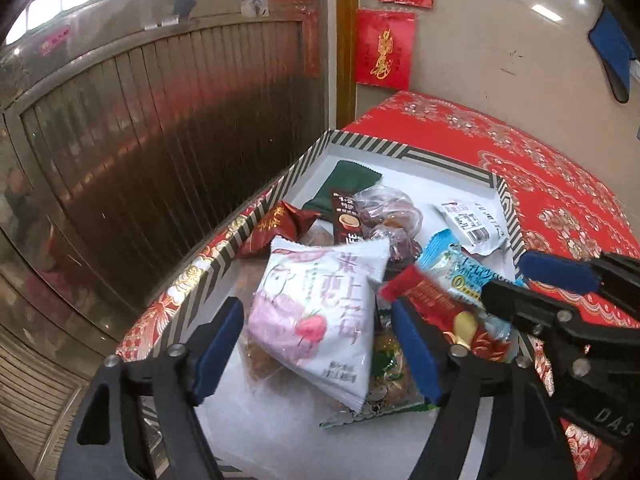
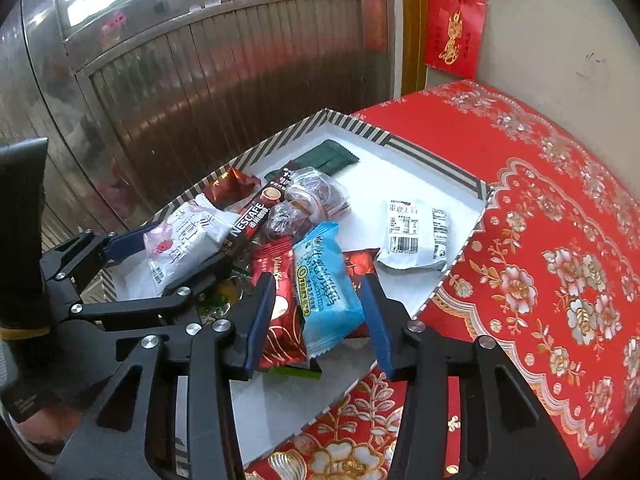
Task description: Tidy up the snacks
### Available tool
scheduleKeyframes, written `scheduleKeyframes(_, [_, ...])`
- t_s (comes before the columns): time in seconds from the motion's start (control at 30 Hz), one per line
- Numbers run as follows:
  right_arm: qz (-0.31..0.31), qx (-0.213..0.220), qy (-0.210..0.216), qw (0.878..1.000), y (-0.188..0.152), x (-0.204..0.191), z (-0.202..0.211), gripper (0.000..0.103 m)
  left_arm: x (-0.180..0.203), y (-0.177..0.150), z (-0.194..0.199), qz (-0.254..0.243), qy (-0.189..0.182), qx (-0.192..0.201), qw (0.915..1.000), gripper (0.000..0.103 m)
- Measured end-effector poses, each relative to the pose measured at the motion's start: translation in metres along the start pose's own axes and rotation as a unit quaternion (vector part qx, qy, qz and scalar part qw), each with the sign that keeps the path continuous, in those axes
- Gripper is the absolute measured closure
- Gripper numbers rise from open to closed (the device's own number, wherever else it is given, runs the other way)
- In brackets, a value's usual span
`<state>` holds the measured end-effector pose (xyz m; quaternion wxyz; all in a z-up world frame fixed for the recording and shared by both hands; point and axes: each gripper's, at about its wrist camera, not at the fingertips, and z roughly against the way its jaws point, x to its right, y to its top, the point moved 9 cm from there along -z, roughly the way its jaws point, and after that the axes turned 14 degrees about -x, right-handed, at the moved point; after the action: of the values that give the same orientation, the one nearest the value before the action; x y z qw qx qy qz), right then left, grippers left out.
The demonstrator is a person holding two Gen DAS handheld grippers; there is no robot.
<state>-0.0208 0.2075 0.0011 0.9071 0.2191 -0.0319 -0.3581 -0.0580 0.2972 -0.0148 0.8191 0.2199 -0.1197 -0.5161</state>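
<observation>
your left hand-held gripper stands open around the pink-and-white packet, pads clear of it. your right hand-held gripper is open too, straddling the light blue packet and red wrapper. all lie in the striped tray on the red-clothed counter. these pouches look light, soft and slippery; pinch the crimped ends, gently.

- A box sits on a table, frame centre.
- Snack packets pile in its lower left.
- One packet lies apart, right.
</observation>
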Motion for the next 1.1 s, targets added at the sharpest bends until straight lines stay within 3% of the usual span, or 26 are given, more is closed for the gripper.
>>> scheduleKeyframes(0.07, [-0.002,0.01,-0.007,1.0,-0.002,0.003,0.007,0.059,0.001,-0.001,0.005,-0.001,0.004,0.009,0.9999,0.017])
scheduleKeyframes(0.17, [-0.006,0.023,-0.029,0.999,-0.008,0.01,0.016,0.04,0.004,-0.003,0.015,0.0,0.004,0.028,0.9996,0.012])
scheduleKeyframes(0.33, [-0.025,0.065,-0.062,0.996,-0.021,0.024,0.035,0.038,0.007,-0.007,0.036,0.013,0.014,0.068,0.9975,0.005])
scheduleKeyframes(0.4, [-0.027,0.077,-0.074,0.994,-0.026,0.028,0.039,0.033,0.006,-0.009,0.042,0.024,0.017,0.08,0.9964,0.002])
scheduleKeyframes(0.53, [-0.034,0.095,-0.091,0.991,-0.036,0.033,0.043,0.032,0.008,-0.016,0.043,0.03,0.025,0.078,0.9962,0.0])
scheduleKeyframes(0.83, [-0.058,0.138,-0.082,0.985,-0.056,0.038,0.06,0.032,0.01,-0.032,0.047,0.032,0.035,0.081,0.9955,0.0])
scheduleKeyframes(1.1, [-0.066,0.134,-0.08,0.986,-0.068,0.041,0.063,0.029,0.007,-0.036,0.055,0.036,0.02,0.088,0.9953,0.0])
